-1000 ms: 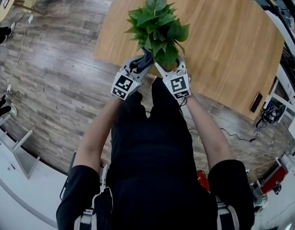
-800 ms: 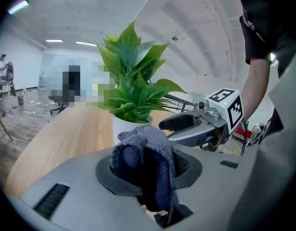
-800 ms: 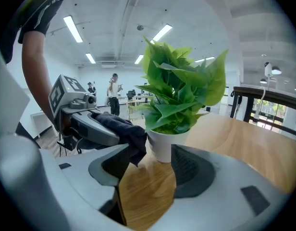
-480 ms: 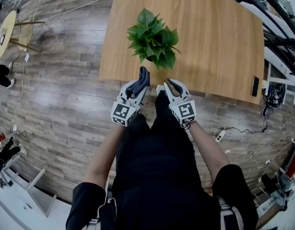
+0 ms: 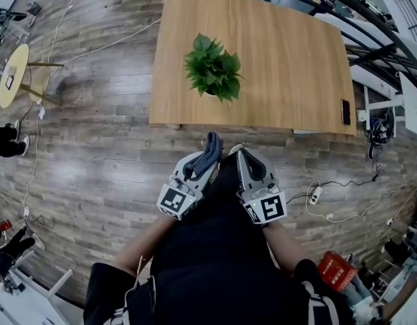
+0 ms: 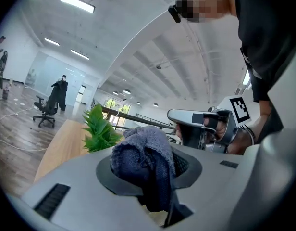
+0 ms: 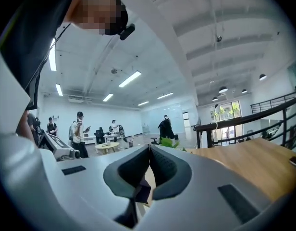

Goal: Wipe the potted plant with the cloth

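Head view: potted plant [image 5: 212, 75] upright on table [image 5: 296, 59], foliage hiding pot, well apart from both grippers. Left gripper [image 5: 210, 142] clamped on cloth [image 6: 143, 162] bunched lengthwise along jaws; right gripper [image 5: 237, 152] just closed, jaws together, empty.

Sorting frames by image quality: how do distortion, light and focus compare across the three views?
Head view: fisheye bows the table edges; light is even and the potted plant is sharp. Left gripper view: black corners, ceiling lights blown out, cloth looming large up close. Right gripper view: same black corners, bright ceiling strips.
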The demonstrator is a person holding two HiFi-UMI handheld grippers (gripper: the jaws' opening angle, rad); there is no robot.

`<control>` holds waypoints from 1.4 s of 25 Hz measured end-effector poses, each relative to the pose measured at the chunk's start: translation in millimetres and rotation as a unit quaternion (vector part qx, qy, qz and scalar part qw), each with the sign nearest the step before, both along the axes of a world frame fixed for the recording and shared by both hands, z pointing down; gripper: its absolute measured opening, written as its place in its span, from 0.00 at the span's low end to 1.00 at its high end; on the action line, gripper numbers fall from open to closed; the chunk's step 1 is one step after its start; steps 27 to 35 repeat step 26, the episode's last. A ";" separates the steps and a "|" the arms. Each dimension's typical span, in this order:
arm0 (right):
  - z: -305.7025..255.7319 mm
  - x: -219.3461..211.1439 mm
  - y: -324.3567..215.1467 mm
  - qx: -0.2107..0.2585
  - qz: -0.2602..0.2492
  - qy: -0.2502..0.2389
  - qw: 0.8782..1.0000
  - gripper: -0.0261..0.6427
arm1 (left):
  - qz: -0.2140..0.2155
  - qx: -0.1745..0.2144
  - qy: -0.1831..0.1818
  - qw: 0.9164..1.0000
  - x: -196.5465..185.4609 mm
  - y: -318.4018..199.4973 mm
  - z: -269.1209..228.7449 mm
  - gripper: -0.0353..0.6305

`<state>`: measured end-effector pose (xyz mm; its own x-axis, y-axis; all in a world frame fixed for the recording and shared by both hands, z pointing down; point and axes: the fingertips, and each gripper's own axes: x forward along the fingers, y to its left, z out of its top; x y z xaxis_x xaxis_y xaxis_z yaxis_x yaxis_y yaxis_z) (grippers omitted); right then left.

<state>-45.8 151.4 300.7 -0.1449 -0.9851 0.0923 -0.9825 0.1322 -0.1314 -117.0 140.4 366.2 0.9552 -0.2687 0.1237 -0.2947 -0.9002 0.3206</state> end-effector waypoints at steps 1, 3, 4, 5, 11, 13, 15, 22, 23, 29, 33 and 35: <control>-3.8 -2.1 2.4 0.005 0.008 0.008 1.000 0.07 | -0.001 -0.002 0.003 1.000 -0.4 2.1 -6.1 0.26; -10.9 -6.6 5.1 0.016 0.019 0.025 0.999 0.07 | -0.009 0.007 -0.001 1.000 -2.4 1.8 -15.6 0.26; -15.1 -8.1 5.0 0.023 0.024 0.037 0.999 0.07 | -0.016 0.016 -0.005 1.000 -2.8 -1.7 -20.4 0.26; -19.9 -9.1 4.2 0.032 0.027 0.049 0.998 0.07 | -0.024 0.025 -0.007 0.999 -2.7 -6.9 -26.3 0.26; -40.8 -18.8 8.4 0.062 0.024 0.081 0.994 0.07 | -0.068 0.044 0.024 0.996 -9.3 -21.0 -69.1 0.26; -51.4 -19.1 13.0 0.075 0.027 0.098 0.992 0.07 | -0.082 0.047 0.031 0.995 -13.0 -20.8 -75.2 0.25; -59.2 -17.1 16.6 0.078 0.030 0.108 0.991 0.07 | -0.095 0.045 0.040 0.994 -16.9 -23.6 -80.3 0.25; -55.1 -5.4 13.7 0.046 0.048 0.108 0.992 0.07 | -0.063 0.049 0.092 0.993 -25.4 -22.5 -92.1 0.26; -54.3 -5.2 15.7 0.045 0.051 0.110 0.992 0.07 | -0.056 0.049 0.092 0.993 -27.6 -18.1 -91.1 0.26; -55.1 -5.4 23.5 0.046 0.059 0.116 0.990 0.07 | -0.040 0.052 0.088 0.994 -31.7 -4.1 -88.8 0.25; -55.1 -5.4 23.5 0.046 0.059 0.116 0.990 0.07 | -0.040 0.052 0.088 0.994 -31.7 -4.1 -88.8 0.25; -55.1 -5.4 23.5 0.046 0.059 0.116 0.990 0.07 | -0.040 0.052 0.088 0.994 -31.7 -4.1 -88.8 0.25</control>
